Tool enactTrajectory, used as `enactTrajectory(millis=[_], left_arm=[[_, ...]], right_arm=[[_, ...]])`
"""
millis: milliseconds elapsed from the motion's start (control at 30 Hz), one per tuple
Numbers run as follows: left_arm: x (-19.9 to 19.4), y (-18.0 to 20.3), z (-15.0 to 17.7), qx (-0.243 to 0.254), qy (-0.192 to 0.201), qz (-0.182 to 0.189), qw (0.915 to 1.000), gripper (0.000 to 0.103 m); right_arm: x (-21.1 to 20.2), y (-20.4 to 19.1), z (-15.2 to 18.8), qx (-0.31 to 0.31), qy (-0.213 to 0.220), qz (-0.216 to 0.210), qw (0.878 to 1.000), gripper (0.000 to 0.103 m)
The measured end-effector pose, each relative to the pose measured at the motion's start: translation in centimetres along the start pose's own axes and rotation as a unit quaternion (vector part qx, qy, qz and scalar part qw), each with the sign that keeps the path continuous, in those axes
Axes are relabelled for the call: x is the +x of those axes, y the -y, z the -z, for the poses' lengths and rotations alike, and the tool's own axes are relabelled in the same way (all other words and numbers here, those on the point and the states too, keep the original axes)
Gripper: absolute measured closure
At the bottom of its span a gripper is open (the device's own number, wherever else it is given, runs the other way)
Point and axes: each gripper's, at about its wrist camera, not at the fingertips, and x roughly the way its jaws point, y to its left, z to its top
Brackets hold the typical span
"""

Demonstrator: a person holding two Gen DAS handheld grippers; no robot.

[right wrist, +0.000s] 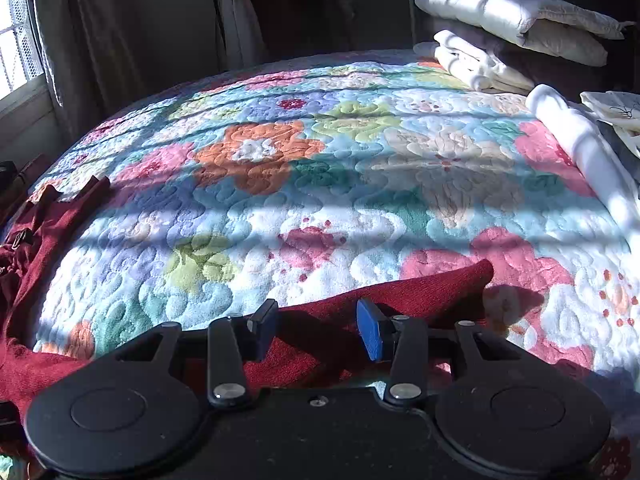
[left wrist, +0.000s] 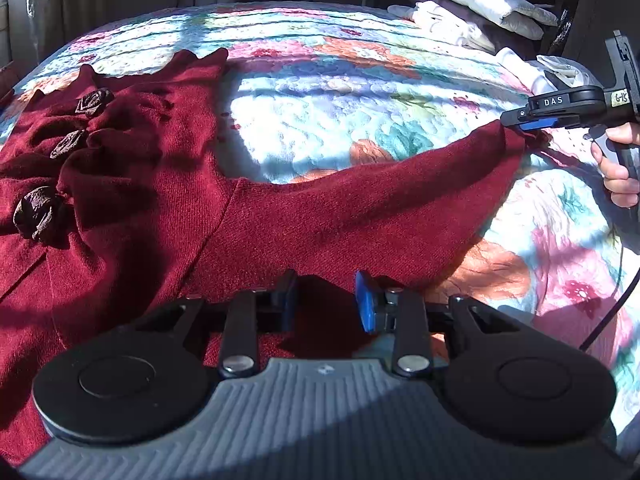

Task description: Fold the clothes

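A dark red knit sweater (left wrist: 168, 184) with dark rosette decorations (left wrist: 94, 102) lies on a floral quilted bed (left wrist: 320, 80). One sleeve (left wrist: 380, 200) stretches to the right. My left gripper (left wrist: 326, 302) is open, its blue pads just above the sleeve near the shoulder. My right gripper (left wrist: 520, 120) shows at the sleeve's cuff in the left wrist view. In the right wrist view my right gripper (right wrist: 318, 326) is open, its fingers either side of the sleeve end (right wrist: 420, 292), which lies on the quilt (right wrist: 320, 180).
Folded white and cream bedding (right wrist: 516, 12) is stacked at the far right of the bed, with a white roll (right wrist: 576, 140) and other pale clothes (right wrist: 612, 112) beside it. Curtains and a window (right wrist: 20, 40) stand at the left.
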Motion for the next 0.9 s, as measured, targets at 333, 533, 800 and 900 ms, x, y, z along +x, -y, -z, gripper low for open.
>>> enactTrajectory(millis=[333,533,800,900], left_arm=[[0.1,-2.5,-0.4,-0.137,-0.059,0.018,0.9886,0.067],[0.2,-5.1,0.3,-0.249,-0.070,0.059,0.9642,0.063],[-0.1,-6.5,0.7,-0.300,-0.071,0.054,0.9497,0.080],[-0.8,-5.8,0.5,-0.283,-0.074,0.035,0.9556,0.080]], right_arm=[[-2.5,3.1,3.9,0.137,-0.050,-0.063,0.987,0.054],[0.0,4.3,4.9,0.235,-0.034,-0.110,0.965,0.054],[-4.7,2.1,2.6,0.144,0.067,-0.091,0.983,0.098],[-8.7,1.3,2.4,0.081,0.108,-0.094,0.986,0.099]])
